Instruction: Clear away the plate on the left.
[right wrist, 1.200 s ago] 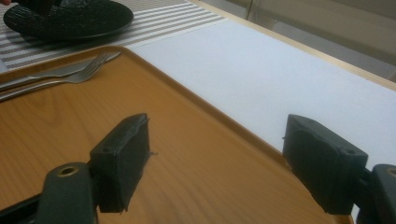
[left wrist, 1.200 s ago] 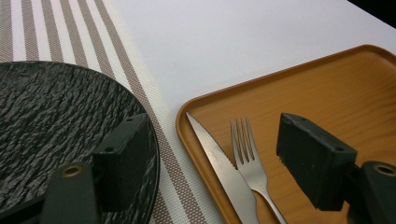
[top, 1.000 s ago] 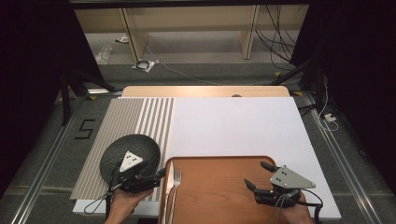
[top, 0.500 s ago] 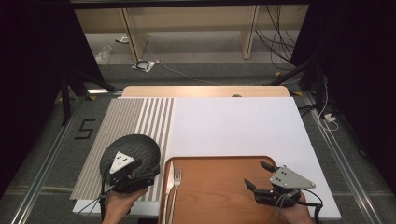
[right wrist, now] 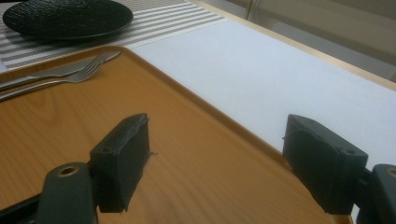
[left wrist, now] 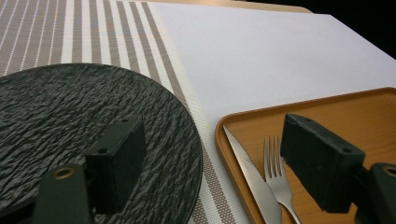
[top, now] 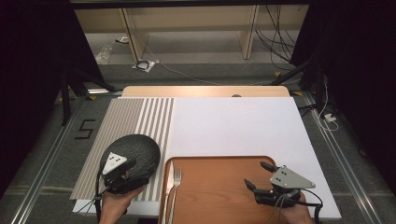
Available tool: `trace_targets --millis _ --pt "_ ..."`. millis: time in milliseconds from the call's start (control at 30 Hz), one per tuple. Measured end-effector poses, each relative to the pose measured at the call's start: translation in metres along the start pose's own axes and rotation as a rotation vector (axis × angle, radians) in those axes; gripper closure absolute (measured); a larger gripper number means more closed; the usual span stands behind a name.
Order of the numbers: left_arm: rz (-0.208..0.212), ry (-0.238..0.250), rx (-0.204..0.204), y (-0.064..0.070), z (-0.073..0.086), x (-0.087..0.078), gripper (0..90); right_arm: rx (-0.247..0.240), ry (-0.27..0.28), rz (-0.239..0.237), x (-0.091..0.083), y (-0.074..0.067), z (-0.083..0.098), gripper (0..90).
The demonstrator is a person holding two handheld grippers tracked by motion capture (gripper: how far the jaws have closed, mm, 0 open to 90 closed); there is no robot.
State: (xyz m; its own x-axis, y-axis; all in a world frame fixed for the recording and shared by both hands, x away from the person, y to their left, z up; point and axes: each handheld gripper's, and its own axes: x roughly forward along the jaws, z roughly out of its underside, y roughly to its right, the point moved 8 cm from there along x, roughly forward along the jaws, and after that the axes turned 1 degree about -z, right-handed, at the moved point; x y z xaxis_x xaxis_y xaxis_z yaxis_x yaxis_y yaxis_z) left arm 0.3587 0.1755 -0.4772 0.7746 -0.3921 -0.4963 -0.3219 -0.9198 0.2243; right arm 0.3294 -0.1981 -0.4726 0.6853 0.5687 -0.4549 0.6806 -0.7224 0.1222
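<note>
My left gripper (top: pixel 122 169) hung over the black plate (top: pixel 135 151) with its jaws spread wide. The plate sat flat on the striped mat (top: pixel 133 119), just beside the wooden tray (top: pixel 219 186). My right gripper (top: pixel 262 176) hovered over the tray, jaws spread too.

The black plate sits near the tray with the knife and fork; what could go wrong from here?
1. The left gripper is open over the black slate plate, near its edge; a shallow grip there might let the plate slip.
2. The plate lies close to the wooden tray; sliding it sideways might knock the rim and shift the knife and fork.
</note>
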Motion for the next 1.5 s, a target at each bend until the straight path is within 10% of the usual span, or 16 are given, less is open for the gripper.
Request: trace_targets --millis 633,1500 --pt "-0.051 0.034 -0.115 -0.023 -0.001 -0.010 21.5 0.002 0.001 0.000 0.000 0.000 0.000 24.0" --pt "-0.074 0.029 -0.419 -0.060 0.013 -0.020 20.8 0.002 -0.001 0.000 0.000 0.000 0.000 24.0"
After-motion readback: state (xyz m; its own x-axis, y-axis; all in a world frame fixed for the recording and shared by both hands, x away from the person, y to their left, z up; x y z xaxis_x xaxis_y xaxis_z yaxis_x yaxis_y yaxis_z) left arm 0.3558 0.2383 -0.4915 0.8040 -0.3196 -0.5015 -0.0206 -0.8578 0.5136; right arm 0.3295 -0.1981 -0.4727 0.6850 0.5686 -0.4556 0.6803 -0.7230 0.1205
